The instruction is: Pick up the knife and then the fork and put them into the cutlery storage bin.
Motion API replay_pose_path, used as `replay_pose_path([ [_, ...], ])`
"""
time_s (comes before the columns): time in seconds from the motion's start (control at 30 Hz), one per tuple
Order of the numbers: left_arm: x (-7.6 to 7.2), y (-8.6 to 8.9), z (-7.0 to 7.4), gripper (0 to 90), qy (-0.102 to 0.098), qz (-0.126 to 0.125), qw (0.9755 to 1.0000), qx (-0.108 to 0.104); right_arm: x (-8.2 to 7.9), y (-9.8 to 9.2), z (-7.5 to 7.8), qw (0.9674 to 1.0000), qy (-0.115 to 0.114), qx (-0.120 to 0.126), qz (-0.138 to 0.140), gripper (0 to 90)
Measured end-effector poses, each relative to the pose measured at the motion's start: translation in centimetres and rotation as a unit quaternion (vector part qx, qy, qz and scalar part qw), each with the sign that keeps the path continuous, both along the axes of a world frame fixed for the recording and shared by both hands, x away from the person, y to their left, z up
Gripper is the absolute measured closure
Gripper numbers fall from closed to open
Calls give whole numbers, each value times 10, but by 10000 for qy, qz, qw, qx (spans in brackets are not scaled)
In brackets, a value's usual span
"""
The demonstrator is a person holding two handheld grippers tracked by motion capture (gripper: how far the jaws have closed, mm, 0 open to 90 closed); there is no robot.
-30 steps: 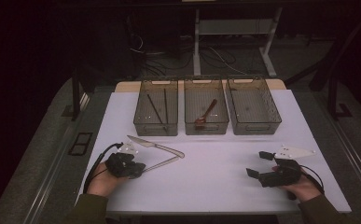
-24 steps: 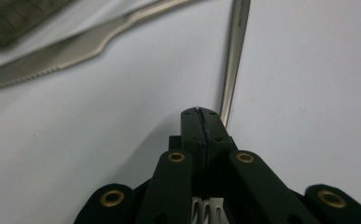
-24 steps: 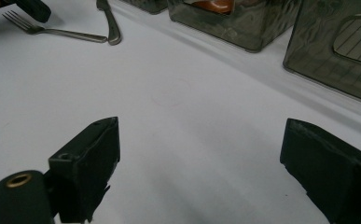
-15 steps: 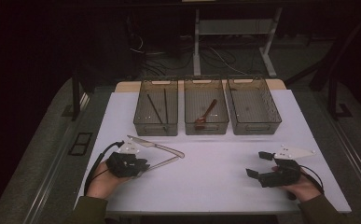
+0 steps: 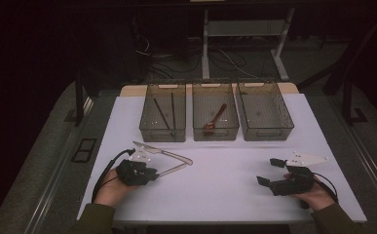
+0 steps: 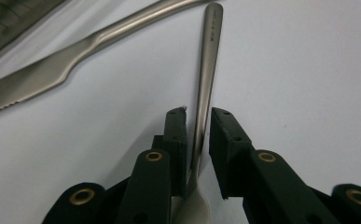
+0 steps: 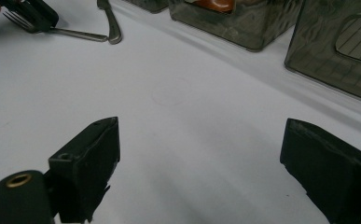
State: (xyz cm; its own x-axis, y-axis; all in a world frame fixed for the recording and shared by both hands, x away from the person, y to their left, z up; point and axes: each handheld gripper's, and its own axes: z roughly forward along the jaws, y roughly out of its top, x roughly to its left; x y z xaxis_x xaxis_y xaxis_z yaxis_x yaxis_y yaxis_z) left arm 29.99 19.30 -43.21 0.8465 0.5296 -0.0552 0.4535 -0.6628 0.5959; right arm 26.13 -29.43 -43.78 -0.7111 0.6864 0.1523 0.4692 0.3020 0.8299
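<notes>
A steel fork [image 6: 208, 56] lies on the white table, its handle running away between the jaws of my left gripper [image 6: 197, 116], which is shut on the neck just above the tines. From above, the left gripper [image 5: 152, 174] sits at the table's front left with the fork handle [image 5: 176, 168] pointing right. A steel knife [image 5: 164, 152] lies just behind it, and the two handle ends nearly meet. My right gripper [image 7: 201, 144] hovers open over bare table at the front right [image 5: 269, 171], with nothing between its jaws.
Three clear bins stand in a row at the back. The left bin [image 5: 162, 132] holds dark chopsticks [image 5: 166, 112], the middle bin [image 5: 215, 134] a reddish spoon [image 5: 215, 117], and the right bin [image 5: 266, 134] looks empty. Open white tabletop [image 5: 225, 165] lies between the grippers.
My left gripper has edged slightly to the right along the fork. The right gripper has hardly moved and stays open.
</notes>
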Motion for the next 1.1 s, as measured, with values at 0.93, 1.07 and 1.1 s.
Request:
replay_pose_path([
  [0.93,-5,1,3,849,-168,-406,9989,-183,2,-1,-1,9999,89,7,-53,122],
  [1.07,-8,0,10,850,-237,-436,9981,-373,2,-1,0,9999,164,-12,-45,122],
  [1.1,-9,0,11,850,-257,-442,9979,-387,2,-1,0,9998,183,5,-45,122],
])
